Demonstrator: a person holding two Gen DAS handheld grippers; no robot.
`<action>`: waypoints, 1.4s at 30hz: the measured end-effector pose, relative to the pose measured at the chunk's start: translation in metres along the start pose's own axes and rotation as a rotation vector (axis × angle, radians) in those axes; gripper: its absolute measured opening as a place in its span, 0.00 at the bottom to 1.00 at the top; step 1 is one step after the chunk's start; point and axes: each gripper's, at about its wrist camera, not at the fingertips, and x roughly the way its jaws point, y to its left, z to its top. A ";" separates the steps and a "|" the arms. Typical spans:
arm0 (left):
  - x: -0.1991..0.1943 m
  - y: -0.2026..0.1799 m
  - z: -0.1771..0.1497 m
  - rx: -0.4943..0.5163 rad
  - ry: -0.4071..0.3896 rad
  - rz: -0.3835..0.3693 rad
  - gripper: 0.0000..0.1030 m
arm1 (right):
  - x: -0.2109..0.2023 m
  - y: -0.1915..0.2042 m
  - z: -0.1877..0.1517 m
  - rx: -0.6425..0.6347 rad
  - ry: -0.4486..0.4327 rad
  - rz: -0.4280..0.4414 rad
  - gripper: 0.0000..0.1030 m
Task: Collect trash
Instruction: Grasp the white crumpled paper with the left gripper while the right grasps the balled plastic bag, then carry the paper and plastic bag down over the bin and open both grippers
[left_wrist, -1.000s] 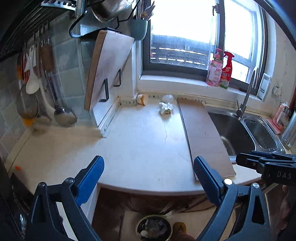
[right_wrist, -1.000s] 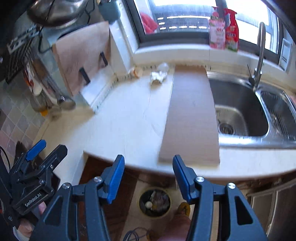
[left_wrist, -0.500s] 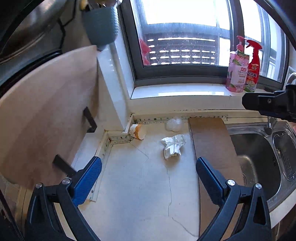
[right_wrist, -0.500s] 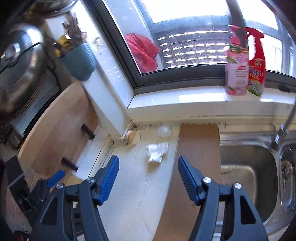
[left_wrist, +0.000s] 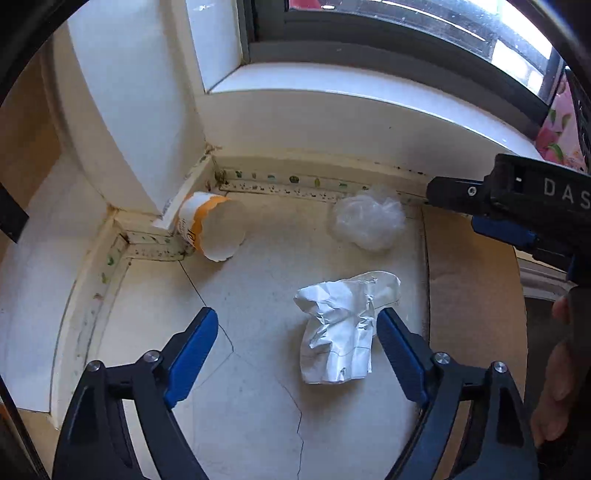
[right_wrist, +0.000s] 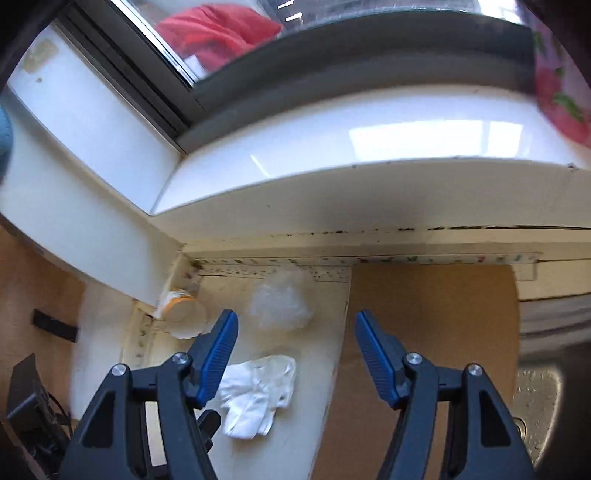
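Three pieces of trash lie on the pale counter (left_wrist: 251, 406) near the back corner. A crumpled white paper (left_wrist: 343, 328) lies nearest, between my left gripper's open fingers and close to the right one. A tipped white-and-orange paper cup (left_wrist: 212, 229) lies in the corner. A clear crumpled plastic wad (left_wrist: 367, 219) lies against the back wall. My left gripper (left_wrist: 295, 343) is open and empty. My right gripper (right_wrist: 295, 343) is open and empty, above the paper (right_wrist: 258, 395), with the plastic wad (right_wrist: 282, 304) and cup (right_wrist: 184, 317) ahead. The right gripper also shows in the left wrist view (left_wrist: 517, 218).
A brown wooden board (right_wrist: 424, 332) lies on the counter to the right of the trash, beside the steel sink (right_wrist: 535, 398). The window sill (left_wrist: 351, 85) and wall close off the back. A leaning wooden board (right_wrist: 33, 295) stands at the left.
Both grippers have moved forward over the counter toward the back corner. The trash now looks much larger and closer. Both grippers stay open.
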 end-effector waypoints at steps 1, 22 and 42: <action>0.006 0.002 0.001 -0.017 0.008 -0.007 0.74 | 0.010 0.003 -0.001 -0.017 0.009 0.002 0.65; 0.013 0.038 -0.042 -0.272 0.013 -0.213 0.22 | 0.009 0.011 -0.018 -0.093 -0.053 0.035 0.32; -0.250 0.102 -0.191 -0.105 -0.273 -0.278 0.21 | -0.231 0.086 -0.218 -0.047 -0.251 0.086 0.32</action>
